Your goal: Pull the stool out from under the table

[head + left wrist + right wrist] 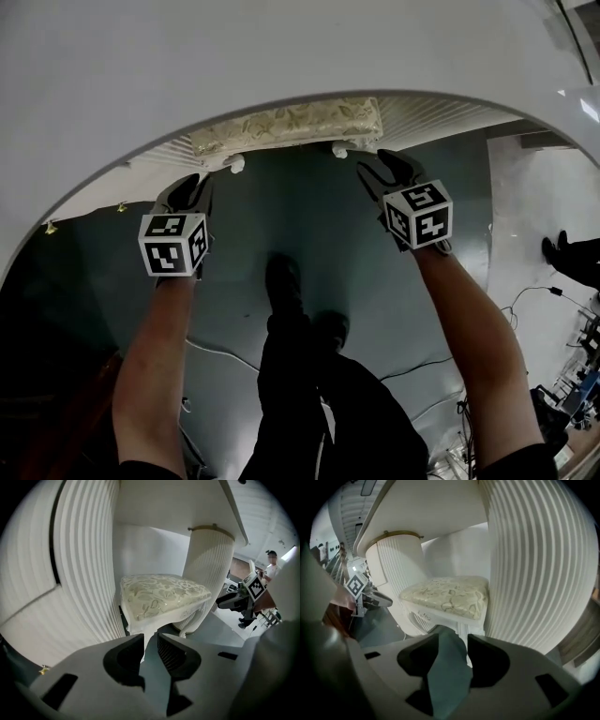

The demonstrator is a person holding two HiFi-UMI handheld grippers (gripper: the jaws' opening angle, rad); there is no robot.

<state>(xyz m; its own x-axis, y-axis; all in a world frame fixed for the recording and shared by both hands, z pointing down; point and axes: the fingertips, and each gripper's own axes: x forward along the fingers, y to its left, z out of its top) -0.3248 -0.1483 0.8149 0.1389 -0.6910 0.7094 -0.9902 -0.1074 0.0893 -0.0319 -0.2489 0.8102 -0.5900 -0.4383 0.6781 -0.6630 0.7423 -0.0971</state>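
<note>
The stool point(286, 127) has a pale floral cushion and white carved legs; it stands tucked under the white table point(281, 47), only its front edge showing in the head view. My left gripper point(192, 183) hovers just before the stool's left front leg point(237, 165), and my right gripper point(384, 169) just before the right front leg point(339, 149). In the left gripper view the stool point(159, 595) lies ahead of the left gripper point(150, 644), whose jaws stand narrowly apart with nothing between them. In the right gripper view the stool point(450, 595) lies beyond the right gripper point(452, 641), open wider and holding nothing.
Fluted white table pedestals point(84, 573) point(534, 564) flank the stool closely on both sides. The floor point(234, 244) is dark grey-green, with my shoes point(283, 279) and a cable point(225, 354) on it. Another person's shoes point(562, 253) stand at the far right.
</note>
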